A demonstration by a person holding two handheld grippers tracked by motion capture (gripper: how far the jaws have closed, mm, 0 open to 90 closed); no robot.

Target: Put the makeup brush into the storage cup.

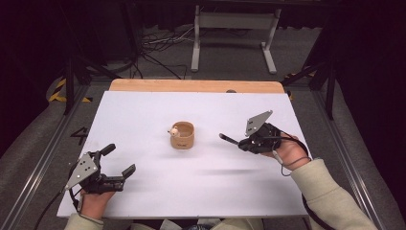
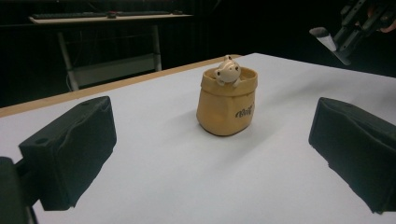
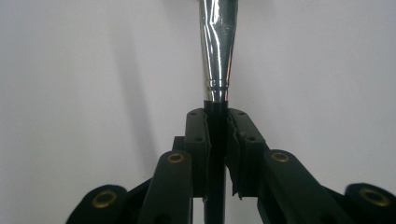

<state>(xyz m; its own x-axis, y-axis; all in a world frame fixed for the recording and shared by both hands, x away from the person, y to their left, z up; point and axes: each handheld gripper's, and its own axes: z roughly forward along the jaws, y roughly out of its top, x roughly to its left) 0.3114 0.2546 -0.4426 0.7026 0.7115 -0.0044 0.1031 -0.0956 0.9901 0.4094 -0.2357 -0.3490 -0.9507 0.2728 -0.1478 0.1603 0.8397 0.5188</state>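
Note:
A tan fabric pouch [image 1: 182, 136] [image 2: 227, 107] stands upright mid-table, with a small cream figurine [image 1: 174, 130] [image 2: 227, 70] peeking over its rim. My right gripper [image 1: 243, 143] [image 3: 217, 122] hovers to the right of the pouch, shut on the black handle of a brush [image 1: 228, 139] [image 3: 217, 51]. The brush has a silver ferrule and points toward the pouch. In the left gripper view the brush [image 2: 327, 38] and right gripper [image 2: 357, 16] hang at top right. My left gripper [image 1: 119, 160] [image 2: 212, 161] rests near the front left, wide open and empty, facing the pouch.
The white table top [image 1: 143, 110] has a wooden strip [image 1: 191, 86] along its far edge. Beyond it are a white desk frame [image 1: 234, 36] and cables on the floor [image 1: 158, 45]. Metal rails [image 1: 43, 158] run along both sides.

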